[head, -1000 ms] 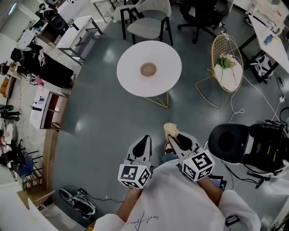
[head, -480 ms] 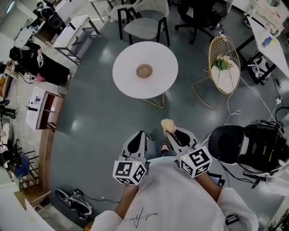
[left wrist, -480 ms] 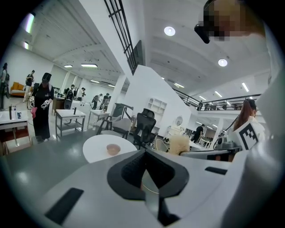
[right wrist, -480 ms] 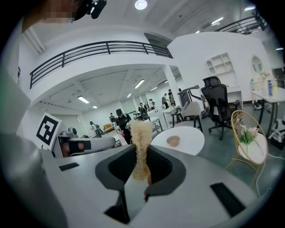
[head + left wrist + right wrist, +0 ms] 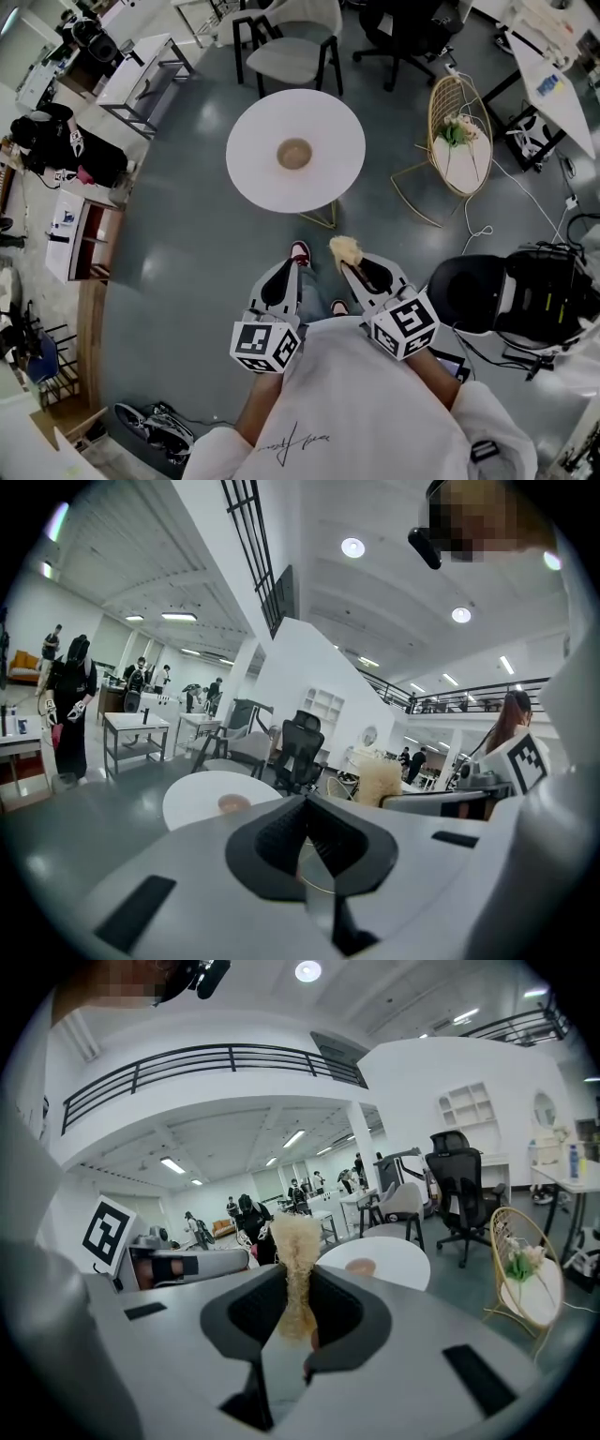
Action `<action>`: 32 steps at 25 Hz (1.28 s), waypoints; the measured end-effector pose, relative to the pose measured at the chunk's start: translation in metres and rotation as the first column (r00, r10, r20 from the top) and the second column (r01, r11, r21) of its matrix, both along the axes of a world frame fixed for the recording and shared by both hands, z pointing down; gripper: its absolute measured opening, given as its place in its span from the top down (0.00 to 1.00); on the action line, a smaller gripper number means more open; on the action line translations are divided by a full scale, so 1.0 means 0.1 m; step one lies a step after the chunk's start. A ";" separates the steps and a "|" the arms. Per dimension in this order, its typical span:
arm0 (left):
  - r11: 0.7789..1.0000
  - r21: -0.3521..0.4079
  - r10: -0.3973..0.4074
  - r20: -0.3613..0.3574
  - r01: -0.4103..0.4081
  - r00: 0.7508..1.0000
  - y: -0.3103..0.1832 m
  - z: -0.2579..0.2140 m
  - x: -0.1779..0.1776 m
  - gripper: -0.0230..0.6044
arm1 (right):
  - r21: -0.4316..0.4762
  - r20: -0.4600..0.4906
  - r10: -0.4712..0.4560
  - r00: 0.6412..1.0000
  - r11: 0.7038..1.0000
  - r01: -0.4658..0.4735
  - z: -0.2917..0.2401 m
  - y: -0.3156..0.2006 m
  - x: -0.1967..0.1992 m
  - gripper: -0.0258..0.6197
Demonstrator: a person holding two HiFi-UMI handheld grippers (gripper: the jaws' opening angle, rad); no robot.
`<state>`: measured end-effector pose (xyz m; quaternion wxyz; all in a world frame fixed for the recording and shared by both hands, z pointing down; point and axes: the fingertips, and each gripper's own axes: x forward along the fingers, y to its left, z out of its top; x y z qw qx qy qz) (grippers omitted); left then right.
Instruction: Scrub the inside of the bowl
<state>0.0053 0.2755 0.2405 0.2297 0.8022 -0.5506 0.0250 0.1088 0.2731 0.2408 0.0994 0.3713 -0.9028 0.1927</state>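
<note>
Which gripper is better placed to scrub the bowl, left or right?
Right: the right gripper grips the scrubber, while the left gripper is shut and empty. Neither has reached the bowl yet.

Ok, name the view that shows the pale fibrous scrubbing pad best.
The right gripper view: the pale fibrous scrubbing pad fills the centre, pinched between the jaws. The head view shows its tip; the left gripper view, a distant tuft.

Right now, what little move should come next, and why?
Probably step closer to the round white table: the small brown bowl on it sits far ahead of the right gripper, which is shut on the pale fluffy scrubber.
</note>
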 end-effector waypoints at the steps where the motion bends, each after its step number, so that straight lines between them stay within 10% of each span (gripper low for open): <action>1: 1.000 0.000 0.006 0.002 -0.006 1.000 -0.05 0.00 -0.01 0.96 | -0.001 -0.002 0.003 1.000 1.000 -0.003 0.00 -0.04 -0.01 0.83; 32: 0.979 -0.048 0.197 -0.013 -0.197 0.980 -1.74 0.21 -0.76 0.96 | -0.041 -0.031 0.150 0.988 0.988 -0.151 0.08 -1.58 -0.87 0.83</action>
